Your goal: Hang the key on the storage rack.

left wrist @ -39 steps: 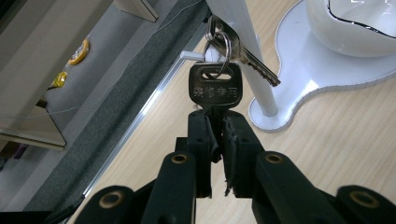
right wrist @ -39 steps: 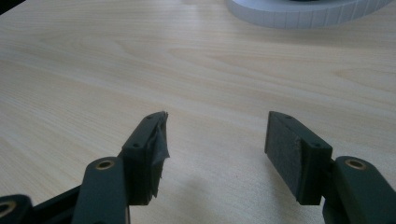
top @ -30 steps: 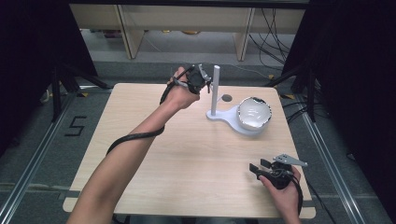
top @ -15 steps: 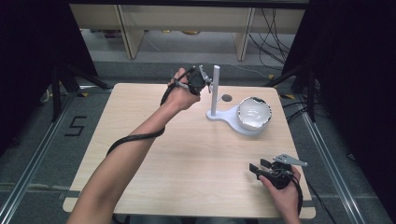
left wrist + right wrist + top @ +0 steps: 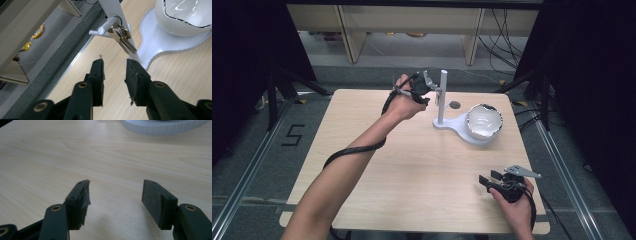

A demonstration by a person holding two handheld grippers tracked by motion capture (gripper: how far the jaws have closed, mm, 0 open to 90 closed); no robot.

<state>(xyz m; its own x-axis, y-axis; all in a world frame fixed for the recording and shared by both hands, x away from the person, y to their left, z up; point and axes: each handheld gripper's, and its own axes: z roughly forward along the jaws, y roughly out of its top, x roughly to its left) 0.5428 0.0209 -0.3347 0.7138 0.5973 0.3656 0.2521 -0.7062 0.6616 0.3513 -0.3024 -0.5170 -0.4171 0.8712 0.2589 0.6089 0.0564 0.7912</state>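
Observation:
A bunch of silver keys (image 5: 122, 37) hangs by its ring from the short hook (image 5: 105, 26) on a white post (image 5: 442, 95). The post rises from a flat white stand (image 5: 452, 124) that also carries a white bowl (image 5: 484, 121). My left gripper (image 5: 427, 87) is raised beside the post at the table's far side. Its jaws have just been opening and its fingertips (image 5: 113, 65) now stand apart, a little short of the keys, with nothing between them. My right gripper (image 5: 487, 180) rests low at the near right of the table, open (image 5: 116, 186) over bare wood.
The bowl (image 5: 185, 17) sits close to the right of the post. A small dark round hole (image 5: 455, 105) marks the tabletop behind the stand. The table's far edge (image 5: 75, 62) runs just past the left jaws, with grey floor and wooden shelving beyond it.
In the high view the left gripper's jaws look slightly more parted beside the post. Both hands have kept their places.

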